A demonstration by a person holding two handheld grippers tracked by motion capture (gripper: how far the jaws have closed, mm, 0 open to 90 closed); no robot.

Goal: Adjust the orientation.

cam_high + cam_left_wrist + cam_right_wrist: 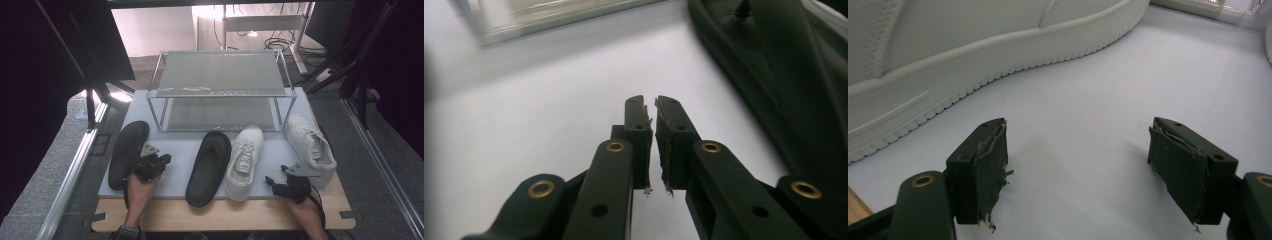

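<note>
Two black slippers and two white sneakers lie on a grey mat (pixel 175 145) in front of a two-shelf metal rack (pixel 220 82). My left gripper (pixel 166 159) (pixel 651 102) hovers between the left slipper (pixel 127 150) and the middle slipper (pixel 209 167) (pixel 784 85). Its jaws are nearly together with just a thin slit and nothing in it. My right gripper (pixel 277 176) (pixel 1080 130) is open and empty, low over the mat. It sits between the middle sneaker (pixel 245 160) (pixel 948 55) and the right sneaker (pixel 310 145).
Both rack shelves are bare. A wooden table edge (pixel 225 215) runs along the front of the mat. Metal rails (pixel 75 165) flank the table on both sides, and dark stands and cables crowd the back right.
</note>
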